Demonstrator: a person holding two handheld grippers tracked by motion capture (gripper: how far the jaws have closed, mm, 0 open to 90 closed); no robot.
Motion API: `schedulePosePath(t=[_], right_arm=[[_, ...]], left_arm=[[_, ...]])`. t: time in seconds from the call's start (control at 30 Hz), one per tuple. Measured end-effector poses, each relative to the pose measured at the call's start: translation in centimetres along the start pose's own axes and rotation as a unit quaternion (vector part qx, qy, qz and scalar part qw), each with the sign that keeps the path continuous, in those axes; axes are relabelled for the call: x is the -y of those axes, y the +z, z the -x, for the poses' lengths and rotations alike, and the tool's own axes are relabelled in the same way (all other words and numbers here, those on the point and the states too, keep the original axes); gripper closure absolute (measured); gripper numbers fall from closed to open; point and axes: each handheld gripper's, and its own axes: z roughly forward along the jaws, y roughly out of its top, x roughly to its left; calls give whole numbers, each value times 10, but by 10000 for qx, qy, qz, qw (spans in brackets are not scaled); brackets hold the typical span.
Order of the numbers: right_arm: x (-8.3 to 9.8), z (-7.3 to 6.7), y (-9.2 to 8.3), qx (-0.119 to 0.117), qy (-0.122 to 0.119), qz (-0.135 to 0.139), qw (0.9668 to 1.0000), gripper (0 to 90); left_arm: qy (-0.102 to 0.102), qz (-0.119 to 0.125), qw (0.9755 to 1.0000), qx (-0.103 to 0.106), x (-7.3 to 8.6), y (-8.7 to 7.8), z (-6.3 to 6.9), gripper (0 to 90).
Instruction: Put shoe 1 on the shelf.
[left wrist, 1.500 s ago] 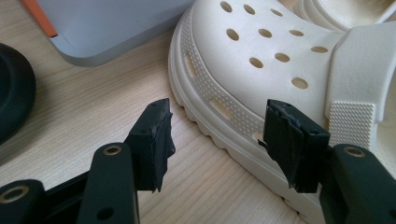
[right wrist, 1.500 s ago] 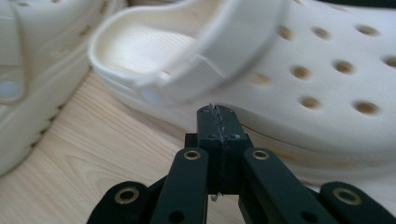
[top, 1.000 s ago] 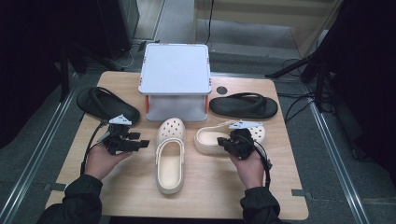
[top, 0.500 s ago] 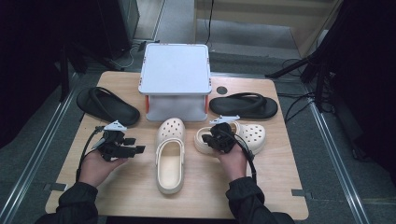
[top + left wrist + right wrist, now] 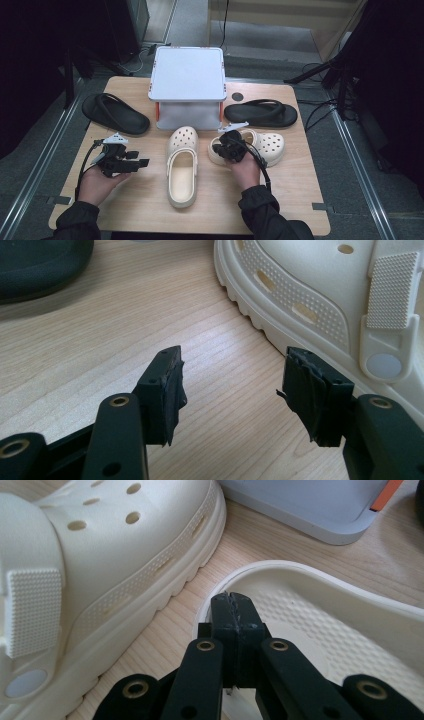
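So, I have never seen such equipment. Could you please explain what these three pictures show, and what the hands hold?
A person sits at a wooden table and holds a hand tool with two black jaws in each hand. The high view looks down from above. The other two views come from small cameras riding on each tool. The left gripper is open with nothing between its jaws. The right gripper is shut, its tip over the heel rim of the right cream clog; whether it pinches that rim is unclear. Also on the table: a second cream clog, two black sandals and a grey stand.
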Motion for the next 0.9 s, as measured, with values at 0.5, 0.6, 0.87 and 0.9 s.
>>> schedulePosePath(t=[0.5, 0.6, 0.87, 0.9], right_arm=[[14, -9, -5, -213, 62, -71, 9997, 900], [18, -11, -8, -270, 55, -75, 9996, 900], [30, -18, -16, -352, 41, -151, 9993, 900], [31, -19, -17, -351, 44, -135, 9993, 900]], left_arm=[[33, 15, 9999, 140, -6, 0, -1, 417], [55, -9, 9999, 151, -8, 2, 0, 417], [138, -68, 9997, 206, -13, 8, 3, 422], [142, -54, 9996, 230, -15, 8, 3, 422]])
